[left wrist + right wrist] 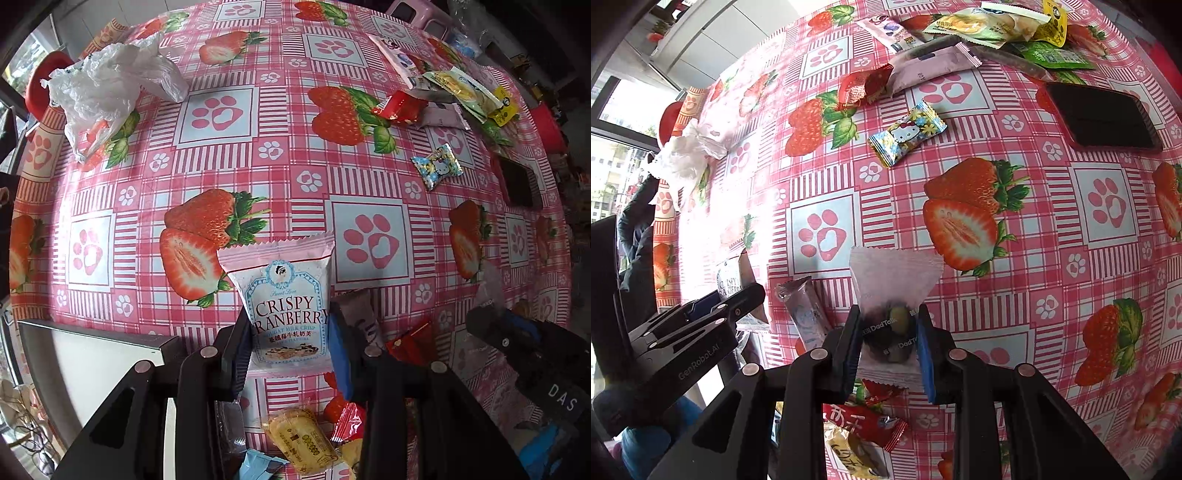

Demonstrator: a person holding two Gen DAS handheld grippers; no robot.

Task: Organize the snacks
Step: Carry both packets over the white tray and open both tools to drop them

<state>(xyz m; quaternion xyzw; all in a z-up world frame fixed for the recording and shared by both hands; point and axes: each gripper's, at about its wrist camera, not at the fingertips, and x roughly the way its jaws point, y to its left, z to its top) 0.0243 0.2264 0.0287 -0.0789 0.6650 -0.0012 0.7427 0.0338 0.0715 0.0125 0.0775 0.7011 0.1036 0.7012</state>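
Beside phone (1102,118), bare tablecloth (1052,258); edge near.

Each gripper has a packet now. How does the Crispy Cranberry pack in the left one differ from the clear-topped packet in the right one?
The Crispy Cranberry pack is opaque, pink-edged with a pale blue label; the clear-topped packet is translucent, with dark contents showing. The cranberry pack looks flat and rectangular; the other flares wide at its top and bunches between the pads. Both have crimped edges, and each is clamped: one by the left gripper, one by the right gripper.
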